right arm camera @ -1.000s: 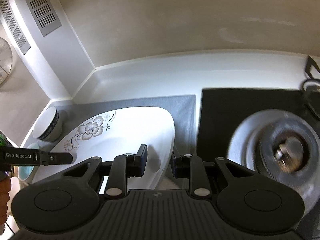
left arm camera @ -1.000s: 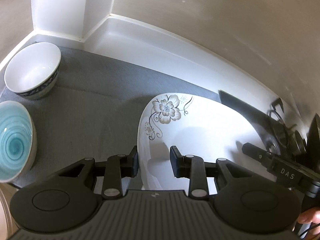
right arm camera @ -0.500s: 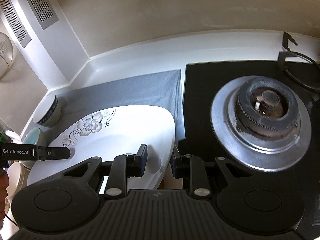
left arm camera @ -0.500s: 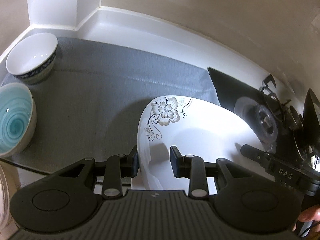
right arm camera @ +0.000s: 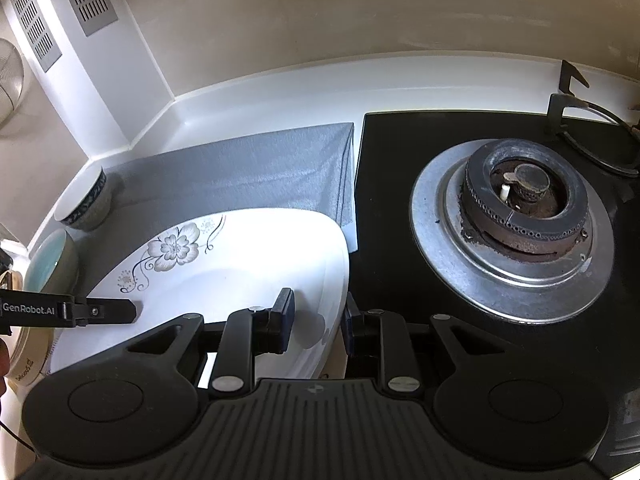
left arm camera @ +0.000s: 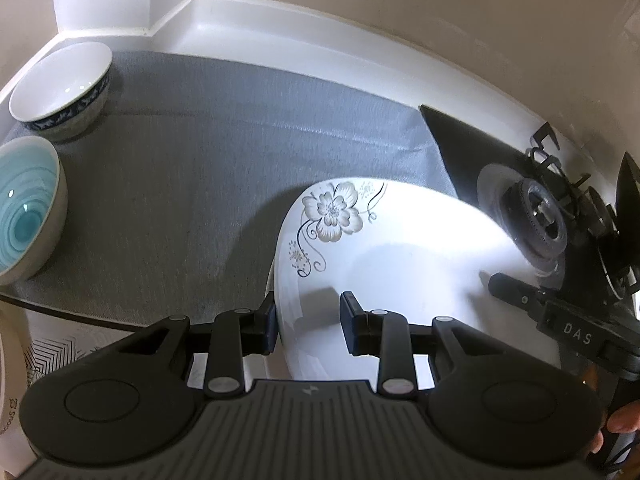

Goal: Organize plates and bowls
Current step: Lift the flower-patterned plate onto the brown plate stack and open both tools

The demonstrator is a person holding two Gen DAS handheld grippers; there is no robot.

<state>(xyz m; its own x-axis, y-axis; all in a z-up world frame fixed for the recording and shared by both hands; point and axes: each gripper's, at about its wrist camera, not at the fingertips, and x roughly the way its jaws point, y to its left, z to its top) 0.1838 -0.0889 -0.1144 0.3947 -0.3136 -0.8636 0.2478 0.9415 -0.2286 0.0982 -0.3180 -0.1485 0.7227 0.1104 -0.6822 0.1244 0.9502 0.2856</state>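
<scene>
grey mat [left arm camera: 208,184] below — both grippers clamp floral plate [left arm camera: 400,248].

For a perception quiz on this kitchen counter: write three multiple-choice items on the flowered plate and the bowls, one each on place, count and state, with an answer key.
1. Where does the white bowl with the blue band stand?
A. on the stove burner
B. at the far corner of the grey mat
C. inside the turquoise bowl

2. How many bowls are on the grey mat?
A. one
B. two
C. four

3. How is the flowered plate held?
A. by both grippers, at opposite edges
B. by the left gripper alone
C. by neither

Key: 1 B, it sits by the wall corner, apart from the turquoise bowl. 2 B, only those two show. 3 A, the left gripper and right gripper each have fingers on either side of the rim.
</scene>
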